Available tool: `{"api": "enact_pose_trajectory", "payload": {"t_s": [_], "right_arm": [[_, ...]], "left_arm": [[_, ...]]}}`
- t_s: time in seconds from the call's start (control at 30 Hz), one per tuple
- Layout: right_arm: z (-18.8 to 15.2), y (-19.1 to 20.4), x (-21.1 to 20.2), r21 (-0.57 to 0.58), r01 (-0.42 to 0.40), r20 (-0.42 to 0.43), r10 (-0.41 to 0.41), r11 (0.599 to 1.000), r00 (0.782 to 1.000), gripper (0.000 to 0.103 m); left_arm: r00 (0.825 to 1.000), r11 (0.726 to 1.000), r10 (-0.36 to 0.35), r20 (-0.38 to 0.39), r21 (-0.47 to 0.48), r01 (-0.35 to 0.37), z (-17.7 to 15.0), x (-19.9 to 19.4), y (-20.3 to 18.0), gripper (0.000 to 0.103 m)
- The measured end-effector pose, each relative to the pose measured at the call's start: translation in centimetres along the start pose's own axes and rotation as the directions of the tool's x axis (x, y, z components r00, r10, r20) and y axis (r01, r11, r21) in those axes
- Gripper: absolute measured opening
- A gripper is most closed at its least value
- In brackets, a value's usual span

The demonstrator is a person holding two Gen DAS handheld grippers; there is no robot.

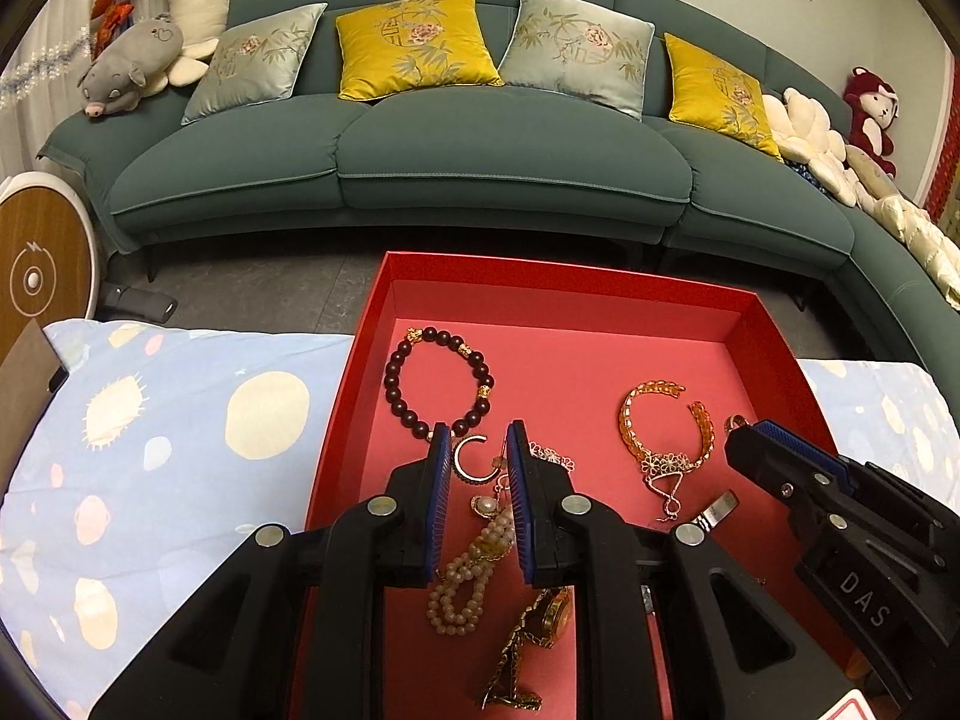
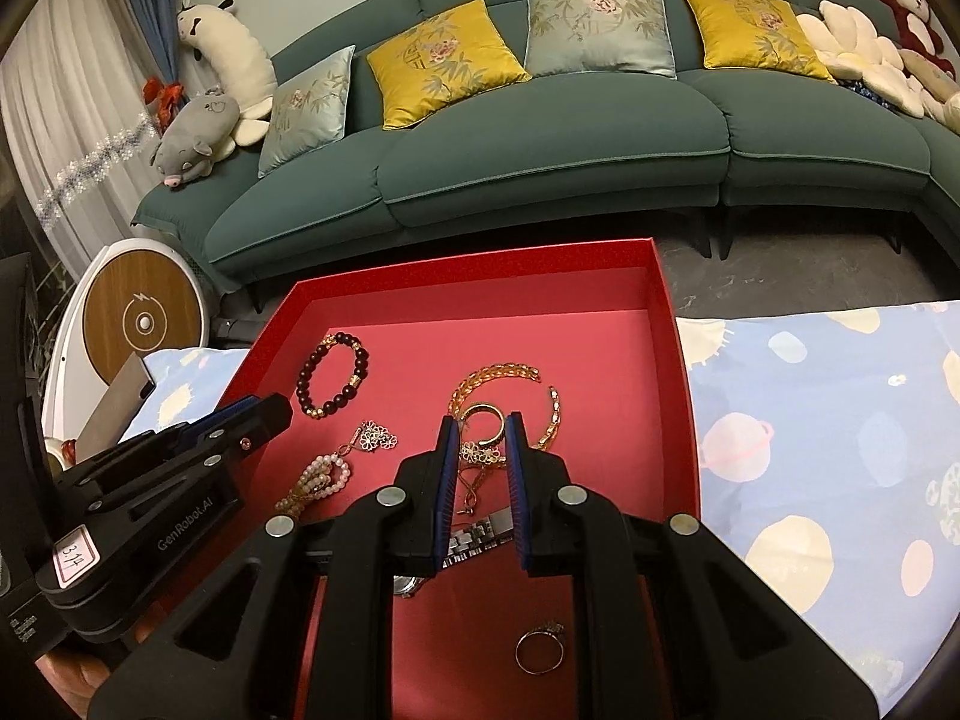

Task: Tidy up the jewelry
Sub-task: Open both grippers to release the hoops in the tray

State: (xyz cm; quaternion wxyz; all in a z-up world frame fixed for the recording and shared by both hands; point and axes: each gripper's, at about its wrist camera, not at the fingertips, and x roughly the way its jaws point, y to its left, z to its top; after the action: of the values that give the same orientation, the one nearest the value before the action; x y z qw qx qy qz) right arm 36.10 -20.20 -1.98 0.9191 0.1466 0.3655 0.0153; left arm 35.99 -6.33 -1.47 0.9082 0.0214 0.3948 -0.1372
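Left wrist view looks down into a red box (image 1: 774,324) that sits on a spotty blue cloth (image 1: 180,408) over the tabletop. All the jewelry lies loose on the box floor.

Nearest is a gold watch (image 1: 549,615). Just past it lies a pearl string (image 1: 474,570), curled up between the left tongs (image 1: 477,441). These tongs stand a little apart and hold nothing. At their tips sits a small half-ring (image 1: 471,459), close to a dark bead bracelet (image 1: 441,381).

The gap is narrow. If the tongs go down like this, a finger could land on top of the half-ring and push it away. It could also slide under the beads. The pearls touch other small pieces, so lifting them might drag a neighbour up too, and that piece could then drop.

Right wrist view shows a thin ring (image 2: 539,651) nearest, then a silver watch (image 2: 474,540) partly hidden under the right tongs (image 2: 480,426). These tongs are also a little apart and empty. At their tips, a gold ring (image 2: 483,423) rests on a flower chain (image 2: 480,455), with a gold bracelet (image 2: 504,381) curving round behind. These three touch, so a grab here may catch more than one.

Both tongs are close together over the box, so they could bump.

Farther off stands a green sofa (image 2: 540,162).
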Motion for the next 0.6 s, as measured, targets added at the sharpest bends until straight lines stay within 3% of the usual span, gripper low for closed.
{"api": "enact_pose_trajectory", "payload": {"t_s": [0.53,0.57,0.6], "right_arm": [[-0.01,0.23,0.28,-0.014,0.009,-0.005,-0.009,1.000,1.000,0.017],[-0.01,0.28,0.26,-0.015,0.013,-0.004,-0.013,1.000,1.000,0.017],[-0.01,0.35,0.21,-0.015,0.016,-0.002,-0.016,1.000,1.000,0.025]], "left_arm": [[1.000,1.000,0.005,-0.014,-0.011,-0.005,-0.38,0.59,0.03,0.017],[1.000,1.000,0.005,-0.014,-0.023,-0.005,-0.39,0.56,0.17,0.021],[1.000,1.000,0.005,-0.012,-0.031,-0.005,-0.45,0.43,0.24,0.027]]}}
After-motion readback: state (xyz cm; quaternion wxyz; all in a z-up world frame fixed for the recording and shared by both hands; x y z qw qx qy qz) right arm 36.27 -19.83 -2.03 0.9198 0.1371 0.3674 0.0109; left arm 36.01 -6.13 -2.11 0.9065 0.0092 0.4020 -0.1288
